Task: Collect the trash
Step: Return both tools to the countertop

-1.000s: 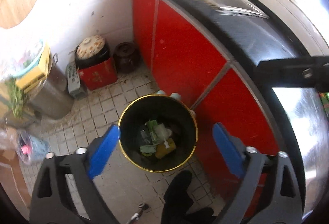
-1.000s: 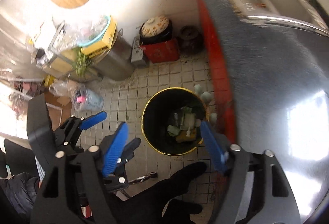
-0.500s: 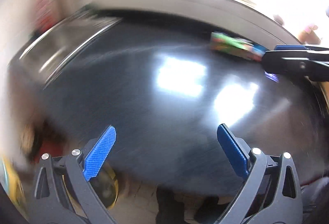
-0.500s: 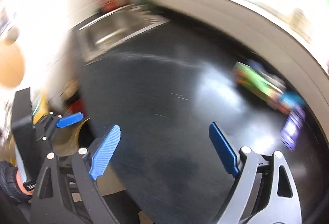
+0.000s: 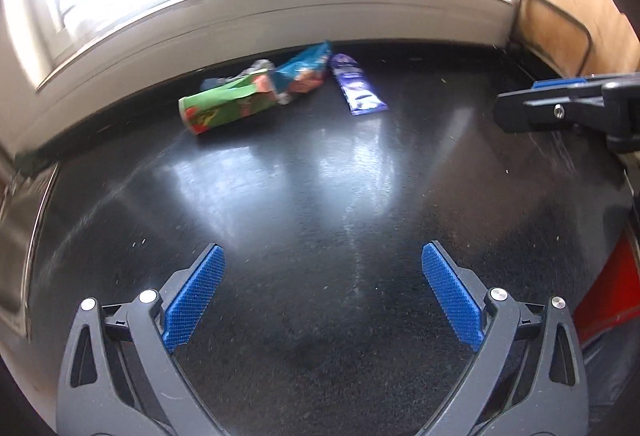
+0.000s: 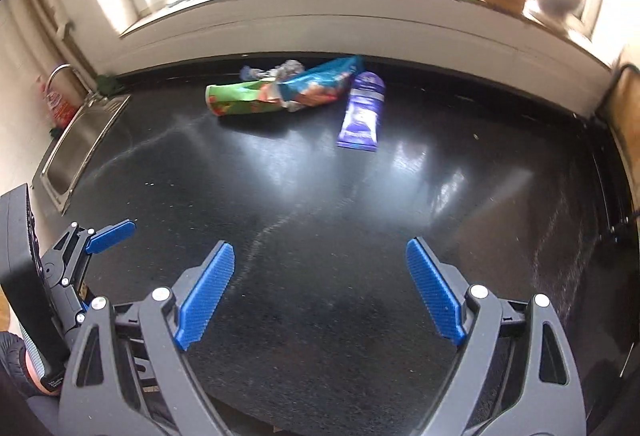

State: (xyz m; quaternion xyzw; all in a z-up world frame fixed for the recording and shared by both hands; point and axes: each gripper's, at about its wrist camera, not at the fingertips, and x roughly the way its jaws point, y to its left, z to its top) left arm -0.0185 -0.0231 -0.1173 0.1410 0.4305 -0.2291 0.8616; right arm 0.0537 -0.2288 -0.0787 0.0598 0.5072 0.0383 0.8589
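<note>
Trash lay in a small heap at the far edge of the black table (image 6: 320,220), below the window sill (image 6: 360,7). Left to right: a sink (image 6: 76,151) sat at the table's left end; then a green wrapper (image 6: 236,99), with crumpled foil (image 6: 288,67) behind it; a blue packet (image 6: 324,79) overlapped the green one; a purple wrapper (image 6: 362,111) lay just beside that. Both tools hung over the near edge, well apart from the heap. The left gripper (image 5: 322,296) had wide, empty jaws. The right gripper (image 6: 320,292) likewise stood wide, holding nothing.
</note>
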